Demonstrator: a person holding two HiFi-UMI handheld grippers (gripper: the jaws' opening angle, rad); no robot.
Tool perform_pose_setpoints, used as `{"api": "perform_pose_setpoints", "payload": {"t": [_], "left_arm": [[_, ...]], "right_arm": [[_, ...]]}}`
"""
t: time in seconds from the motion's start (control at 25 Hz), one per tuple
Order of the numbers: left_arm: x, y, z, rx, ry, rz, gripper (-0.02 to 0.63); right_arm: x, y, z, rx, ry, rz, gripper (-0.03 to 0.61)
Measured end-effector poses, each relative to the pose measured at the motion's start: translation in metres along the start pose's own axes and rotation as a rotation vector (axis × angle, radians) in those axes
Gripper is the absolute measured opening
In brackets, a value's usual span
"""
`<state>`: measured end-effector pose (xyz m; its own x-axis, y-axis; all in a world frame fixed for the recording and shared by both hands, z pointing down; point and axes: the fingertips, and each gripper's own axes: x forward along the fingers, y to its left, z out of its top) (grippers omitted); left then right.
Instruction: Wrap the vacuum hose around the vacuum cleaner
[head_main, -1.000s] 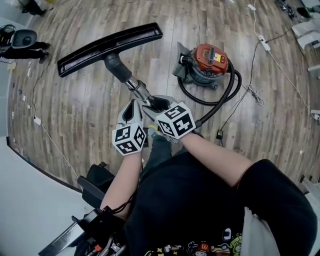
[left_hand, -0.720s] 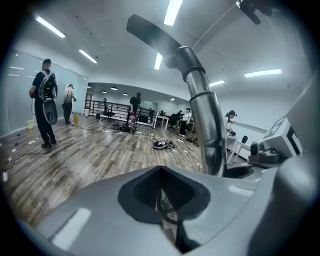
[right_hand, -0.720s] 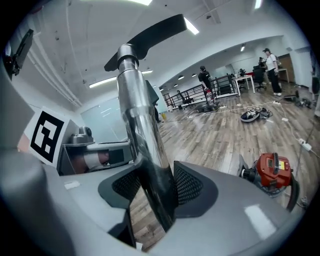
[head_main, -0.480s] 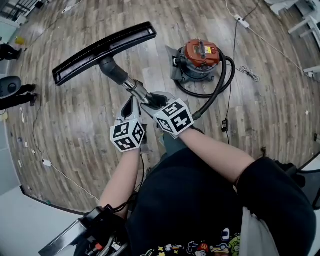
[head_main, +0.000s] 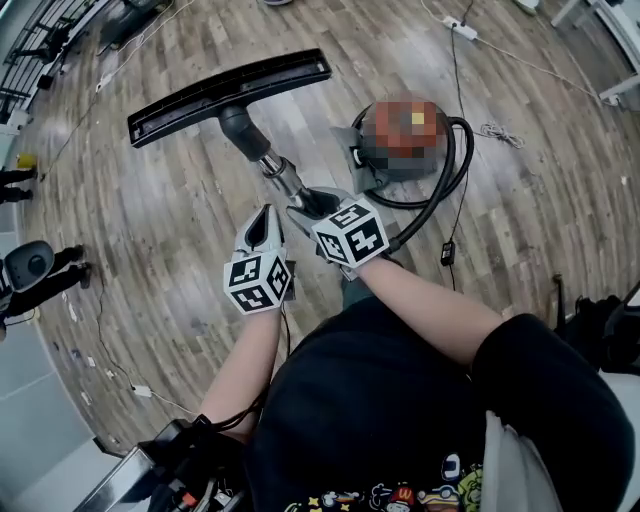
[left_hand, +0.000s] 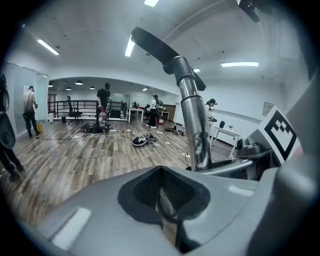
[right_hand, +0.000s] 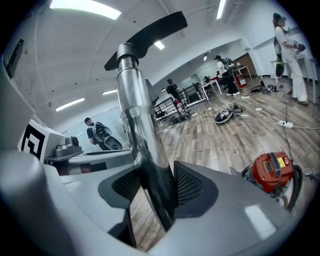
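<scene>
Nearby, cables (head_main: 492, 130) trail beside the vacuum cleaner (head_main: 398, 168) — right claw (head_main: 316, 204) clamps wand (head_main: 272, 166).

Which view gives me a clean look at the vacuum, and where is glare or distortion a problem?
Right gripper view: the red canister vacuum cleaner shows clear at lower right, though fisheye bends the edges. Head view: a mosaic patch covers its top. Both gripper views: ceiling lights glare off the shiny metal wand tube.

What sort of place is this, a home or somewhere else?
Probably a large open workshop or lab, not a home: strip lights overhead, desks and standing people, cables across the plank floor.
</scene>
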<state>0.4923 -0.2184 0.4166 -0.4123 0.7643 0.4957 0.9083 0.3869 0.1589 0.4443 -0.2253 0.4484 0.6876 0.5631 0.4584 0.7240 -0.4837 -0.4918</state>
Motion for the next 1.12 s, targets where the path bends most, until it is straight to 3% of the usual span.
{"api": "perform_pose_setpoints", "payload": {"t": [0.16,0.4,0.64,0.8,1.12], "left_arm": [[0.027,0.020,0.008,0.031,-0.007,-0.071,0.000],[0.099,0.052,0.066,0.071,0.049,-0.237,0.000],[0.145,0.083,0.100,0.169,0.103,-0.409,0.000],[0.190,0.090,0.128,0.262,0.151,-0.522,0.000],[0.254,0.096,0.118,0.325,0.178,-0.634,0.000]], "right_arm": [[0.028,-0.006,0.012,0.031,-0.040,-0.041,0.215],[0.074,-0.036,0.076,0.110,-0.073,-0.168,0.215],[0.118,-0.071,0.110,0.157,-0.175,-0.277,0.215],[0.128,-0.121,0.139,0.237,-0.251,-0.389,0.216],[0.161,-0.177,0.146,0.321,-0.343,-0.498,0.219]]}}
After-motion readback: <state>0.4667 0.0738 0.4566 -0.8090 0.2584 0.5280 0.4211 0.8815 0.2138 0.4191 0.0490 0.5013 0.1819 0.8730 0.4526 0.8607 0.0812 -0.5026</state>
